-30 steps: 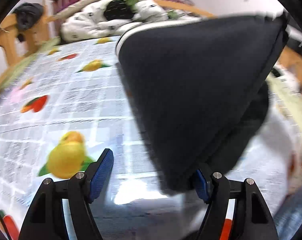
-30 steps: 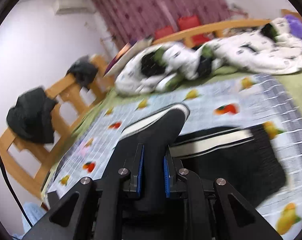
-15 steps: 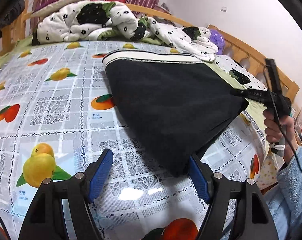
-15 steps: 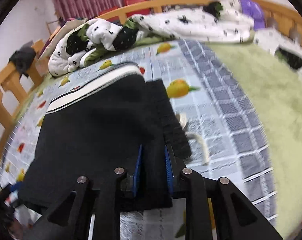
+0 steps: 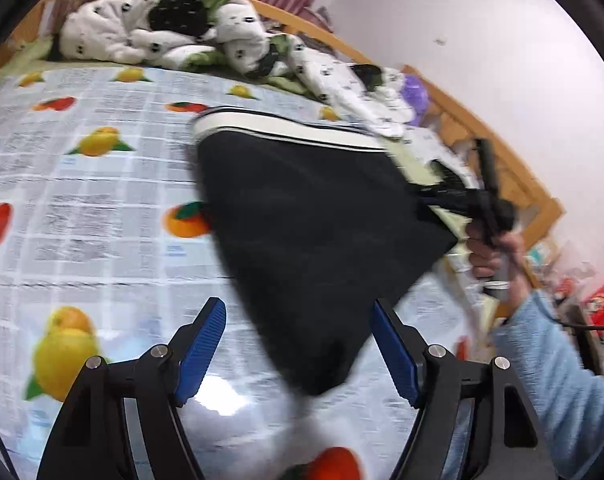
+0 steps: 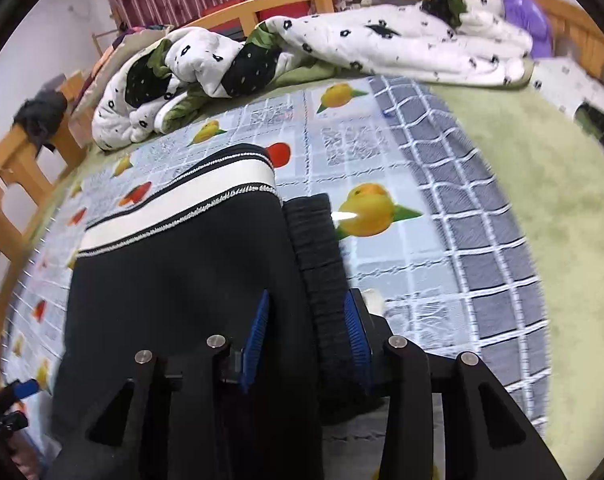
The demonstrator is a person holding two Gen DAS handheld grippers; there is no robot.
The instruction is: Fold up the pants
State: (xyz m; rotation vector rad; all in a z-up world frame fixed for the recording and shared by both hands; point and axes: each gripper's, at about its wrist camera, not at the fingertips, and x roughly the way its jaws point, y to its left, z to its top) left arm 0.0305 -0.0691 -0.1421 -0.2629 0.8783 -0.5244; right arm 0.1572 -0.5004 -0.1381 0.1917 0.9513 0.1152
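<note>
Black pants with a white striped band lie folded on the fruit-printed bed cover. My left gripper is open and hovers over the near corner of the pants, which lies between its blue pads without touching them. In the right wrist view the pants and a ribbed black hem run between the pads of my right gripper. Its jaws are opening and the pads stand off the cloth. The right gripper also shows at the pants' far edge.
A white flowered quilt is heaped along the wooden bed rail at the back. A green blanket covers the right side. Dark clothes hang on the left rail. A hand in a light blue sleeve holds the right gripper.
The right gripper brought the lifted pants edge down onto the bed and its pads have spread apart. The pants now lie flat. The left gripper has tilted and risen a little, still open.
</note>
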